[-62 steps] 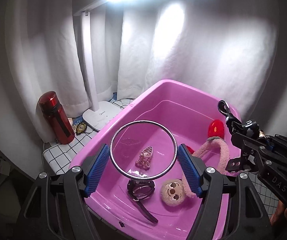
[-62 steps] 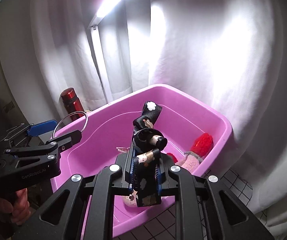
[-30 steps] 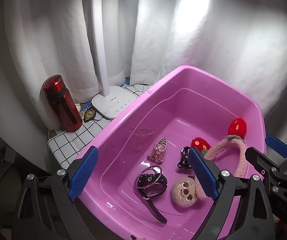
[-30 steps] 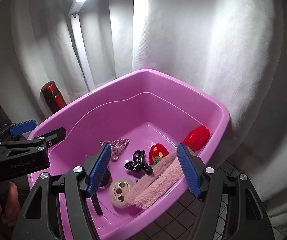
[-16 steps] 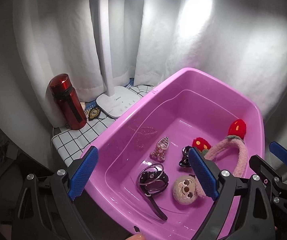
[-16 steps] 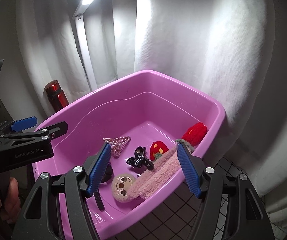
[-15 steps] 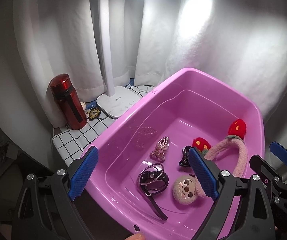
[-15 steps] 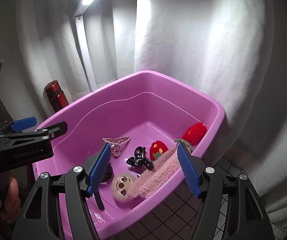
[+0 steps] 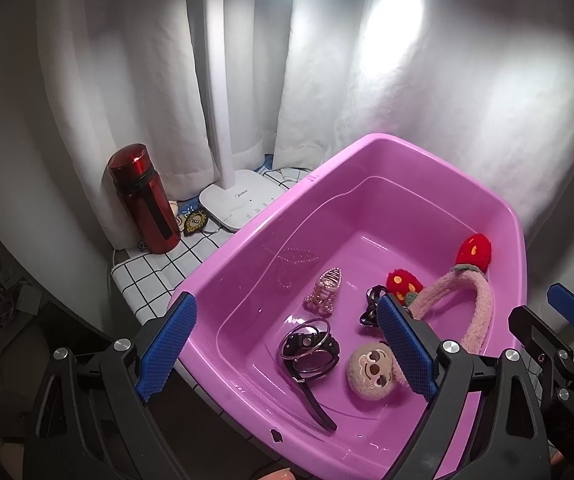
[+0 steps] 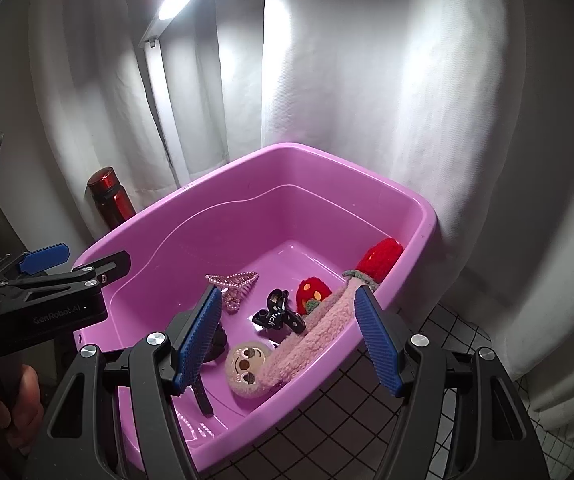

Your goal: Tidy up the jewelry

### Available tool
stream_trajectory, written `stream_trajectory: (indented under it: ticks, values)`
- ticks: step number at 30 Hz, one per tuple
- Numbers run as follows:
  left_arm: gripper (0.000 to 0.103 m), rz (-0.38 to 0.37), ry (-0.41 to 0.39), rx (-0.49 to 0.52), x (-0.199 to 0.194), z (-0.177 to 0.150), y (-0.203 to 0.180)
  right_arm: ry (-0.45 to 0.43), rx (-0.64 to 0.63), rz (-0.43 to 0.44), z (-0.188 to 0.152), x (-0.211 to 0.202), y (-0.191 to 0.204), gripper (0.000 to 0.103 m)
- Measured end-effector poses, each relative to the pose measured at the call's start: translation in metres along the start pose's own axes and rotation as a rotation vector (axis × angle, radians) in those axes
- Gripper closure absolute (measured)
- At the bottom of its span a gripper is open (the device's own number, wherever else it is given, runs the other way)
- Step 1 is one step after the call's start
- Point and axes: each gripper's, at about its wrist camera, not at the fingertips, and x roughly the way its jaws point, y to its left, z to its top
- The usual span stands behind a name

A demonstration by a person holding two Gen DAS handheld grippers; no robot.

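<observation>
A pink plastic tub (image 9: 427, 160) (image 10: 327, 156) holds the jewelry. In it lie a silver bangle (image 9: 306, 344) on a black watch (image 9: 311, 360), a pink pearl hair clip (image 9: 325, 290) (image 10: 233, 286), a black hair clip (image 10: 277, 314) (image 9: 371, 306), and a plush pink headband (image 9: 475, 312) (image 10: 307, 340) with a sloth face and red strawberries. My left gripper (image 9: 287, 350) is open and empty above the tub's near edge. My right gripper (image 10: 287, 334) is open and empty above the tub's near right side.
A red bottle (image 9: 145, 198) (image 10: 109, 196), a white lamp base (image 9: 243, 200) and a small badge (image 9: 195, 220) stand on the checked cloth left of the tub. White curtains hang behind. The other gripper shows at the edge of each view.
Both grippers opened and dropped the bangle and the black clip into the tub, then drew back and up. Over the last half second little moved.
</observation>
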Motion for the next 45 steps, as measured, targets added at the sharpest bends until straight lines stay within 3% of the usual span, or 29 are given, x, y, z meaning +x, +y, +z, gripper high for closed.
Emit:
stream_trajectory:
  ticks: [45]
  values:
    - [0.013, 0.0, 0.024, -0.013, -0.008, -0.005, 0.002, -0.012, -0.031, -0.03, -0.009, -0.015, 0.01, 0.037]
